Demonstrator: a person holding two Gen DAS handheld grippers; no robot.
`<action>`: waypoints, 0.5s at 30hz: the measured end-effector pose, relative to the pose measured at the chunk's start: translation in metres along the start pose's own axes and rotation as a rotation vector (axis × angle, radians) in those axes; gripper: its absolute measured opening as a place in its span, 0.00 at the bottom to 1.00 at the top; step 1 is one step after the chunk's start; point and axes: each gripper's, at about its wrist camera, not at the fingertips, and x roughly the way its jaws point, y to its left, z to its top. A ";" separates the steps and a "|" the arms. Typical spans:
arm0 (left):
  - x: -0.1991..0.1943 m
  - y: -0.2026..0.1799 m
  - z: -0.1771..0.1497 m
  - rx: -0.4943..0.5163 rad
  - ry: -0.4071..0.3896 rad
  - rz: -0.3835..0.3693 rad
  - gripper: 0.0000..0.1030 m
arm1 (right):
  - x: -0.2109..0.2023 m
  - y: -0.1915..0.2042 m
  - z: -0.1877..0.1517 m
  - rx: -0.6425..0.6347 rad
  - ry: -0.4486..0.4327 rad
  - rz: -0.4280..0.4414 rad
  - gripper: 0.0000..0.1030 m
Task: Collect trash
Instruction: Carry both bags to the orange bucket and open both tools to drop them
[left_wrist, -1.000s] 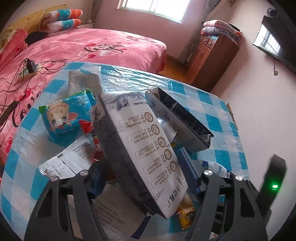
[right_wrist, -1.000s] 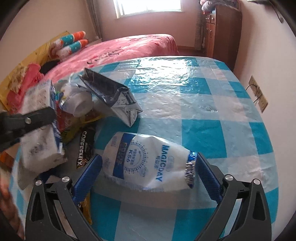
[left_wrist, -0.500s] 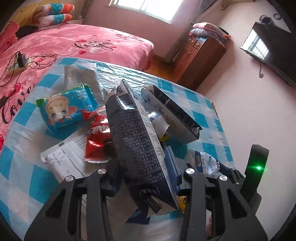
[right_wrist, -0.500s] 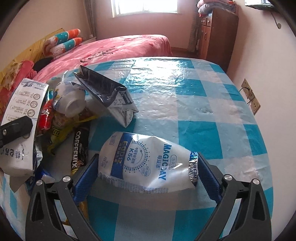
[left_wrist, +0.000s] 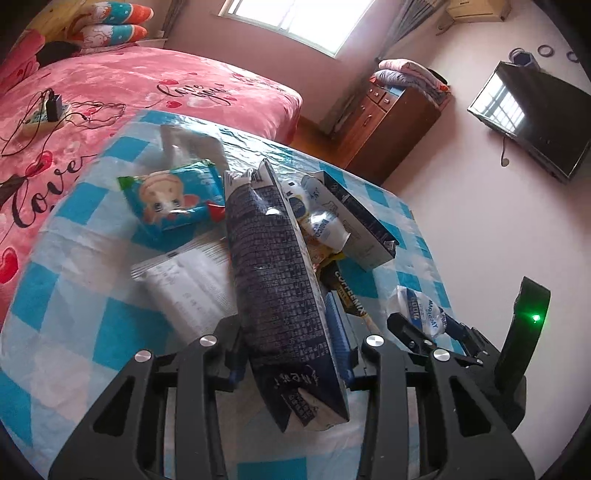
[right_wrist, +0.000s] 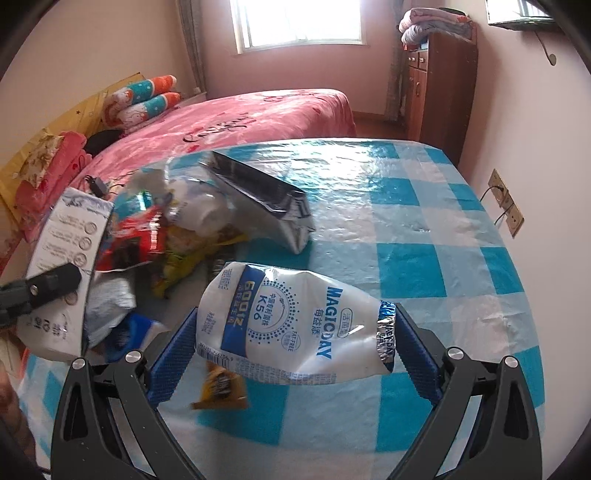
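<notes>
My left gripper is shut on a tall dark printed carton, which its blue pads squeeze flat and edge-on above the checked table. In the right wrist view that carton shows at the left edge. My right gripper is shut on a white MAGICDAY pouch, held a little above the cloth. A pile of trash lies between the grippers: an open carton, a blue snack pack, a red wrapper, a crumpled bottle and a coffee sachet.
A white paper wrapper lies flat left of the carton. A pink bed borders the table's far side. A wooden cabinet stands in the corner, a TV hangs on the wall, and a wall socket sits right of the table.
The left jaws closed on the carton, squeezing it narrow, and it turned edge-on. The right gripper rose with the pouch, uncovering the coffee sachet beneath it.
</notes>
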 end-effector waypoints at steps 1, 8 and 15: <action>-0.004 0.003 -0.001 -0.003 -0.005 -0.003 0.38 | -0.004 0.005 -0.001 -0.006 -0.001 0.007 0.94; -0.036 0.024 -0.011 -0.014 -0.038 -0.008 0.38 | -0.026 0.045 -0.006 -0.063 0.003 0.075 0.94; -0.085 0.070 -0.027 -0.056 -0.089 0.044 0.38 | -0.041 0.122 -0.009 -0.195 0.007 0.197 0.94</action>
